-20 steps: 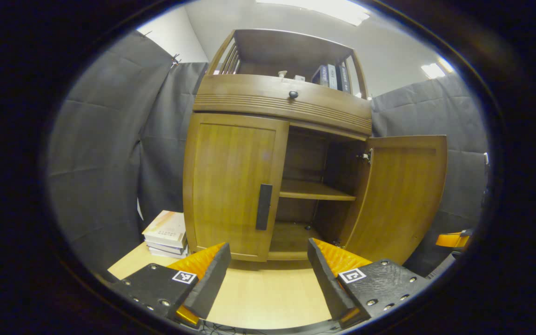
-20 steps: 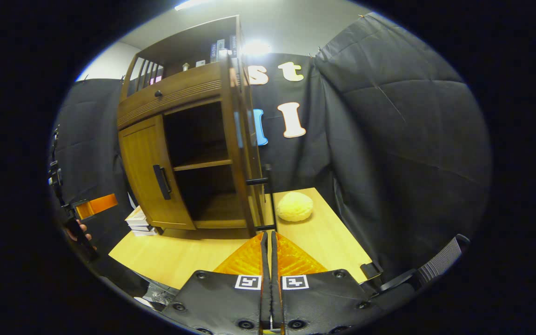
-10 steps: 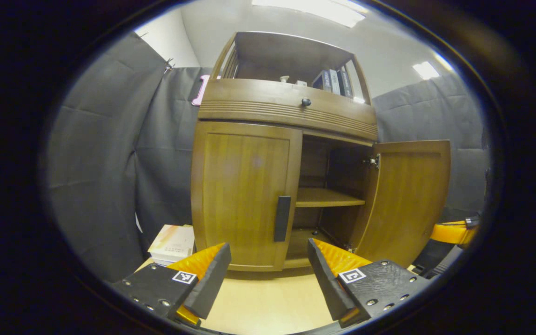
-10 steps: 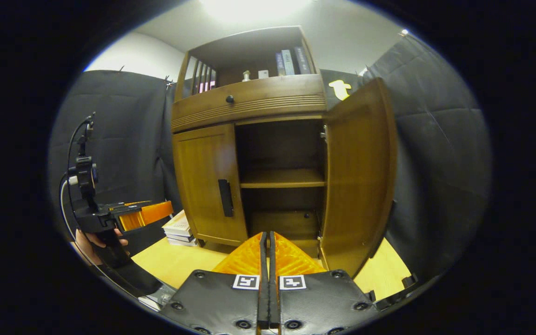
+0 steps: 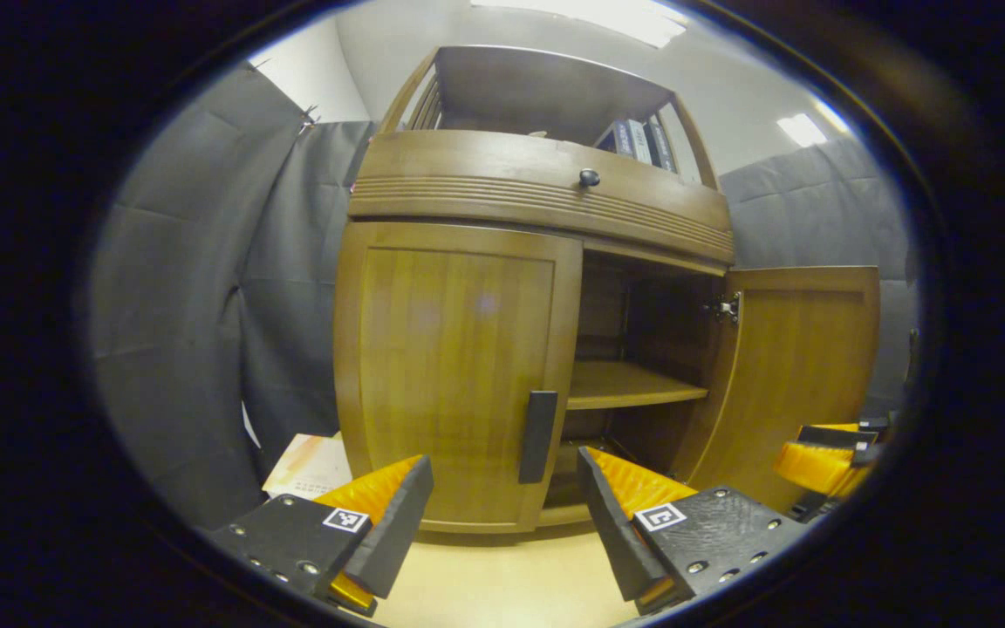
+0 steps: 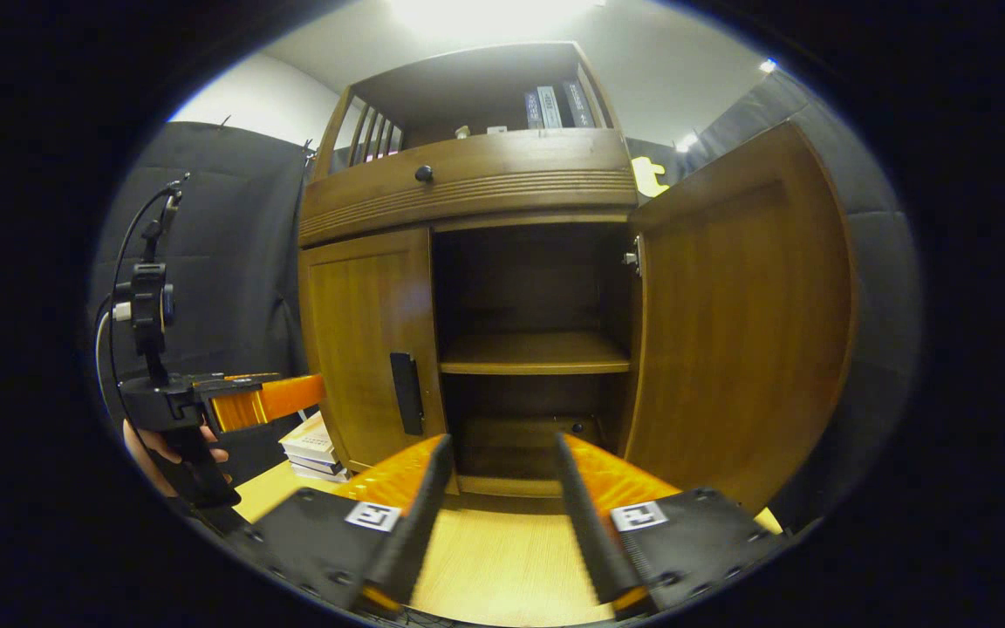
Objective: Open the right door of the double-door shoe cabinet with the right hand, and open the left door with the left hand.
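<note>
While the right door (image 6: 742, 323) of the shoe cabinet (image 5: 537, 196) on the tabletop (image 6: 502, 567) stands swung open, the left door (image 5: 454, 375) is shut; the left gripper (image 5: 502, 501), jaws apart, faces its handle (image 5: 538, 436), and the right gripper (image 6: 498, 484) hangs with jaws apart.

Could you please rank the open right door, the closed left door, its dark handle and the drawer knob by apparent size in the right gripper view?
1. Right door, though it stands nearer the camera.
2. Left door.
3. Handle.
4. Drawer knob.
</note>
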`<state>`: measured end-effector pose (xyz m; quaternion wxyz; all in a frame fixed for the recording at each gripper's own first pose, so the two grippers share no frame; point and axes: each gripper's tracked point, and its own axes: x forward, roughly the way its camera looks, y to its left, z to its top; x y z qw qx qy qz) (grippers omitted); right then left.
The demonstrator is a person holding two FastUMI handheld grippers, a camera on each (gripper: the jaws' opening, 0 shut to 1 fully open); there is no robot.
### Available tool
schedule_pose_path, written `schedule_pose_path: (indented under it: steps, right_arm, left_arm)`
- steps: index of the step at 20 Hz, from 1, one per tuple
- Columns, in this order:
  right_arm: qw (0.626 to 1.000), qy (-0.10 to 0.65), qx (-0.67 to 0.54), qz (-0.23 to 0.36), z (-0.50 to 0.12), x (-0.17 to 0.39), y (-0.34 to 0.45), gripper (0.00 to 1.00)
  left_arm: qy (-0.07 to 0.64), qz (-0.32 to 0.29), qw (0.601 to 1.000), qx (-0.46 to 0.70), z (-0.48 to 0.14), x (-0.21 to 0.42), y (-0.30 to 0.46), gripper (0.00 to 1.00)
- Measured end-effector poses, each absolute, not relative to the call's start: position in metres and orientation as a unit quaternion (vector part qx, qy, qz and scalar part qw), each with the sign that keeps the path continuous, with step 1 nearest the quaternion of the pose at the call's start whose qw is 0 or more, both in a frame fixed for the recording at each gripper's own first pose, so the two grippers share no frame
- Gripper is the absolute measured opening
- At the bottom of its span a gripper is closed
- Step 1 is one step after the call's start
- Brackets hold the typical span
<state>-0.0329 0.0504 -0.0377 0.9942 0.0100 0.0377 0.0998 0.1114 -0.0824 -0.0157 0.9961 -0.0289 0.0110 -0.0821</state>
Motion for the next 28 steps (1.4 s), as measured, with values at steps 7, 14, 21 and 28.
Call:
schedule_pose_path:
  steps: [7, 14, 21, 28]
  right_arm:
    - [0.996, 0.034, 0.017, 0.077, -0.039, 0.010, 0.042, 0.93]
    - [0.997, 0.035, 0.013, 0.075, -0.042, 0.039, 0.040, 0.97]
    - [0.997, 0.038, 0.008, 0.067, -0.045, 0.050, 0.034, 0.93]
    - [0.997, 0.037, 0.005, 0.068, -0.048, 0.065, 0.027, 0.93]
  left_arm:
    - [0.018, -0.088, 0.996, -0.014, -0.021, 0.174, -0.106, 0.94]
    - [0.030, -0.081, 0.996, 0.007, -0.039, 0.224, -0.129, 0.94]
    - [0.039, -0.078, 0.996, -0.001, -0.055, 0.259, -0.139, 0.84]
    - [0.031, -0.059, 0.998, 0.010, -0.061, 0.270, -0.146, 0.41]
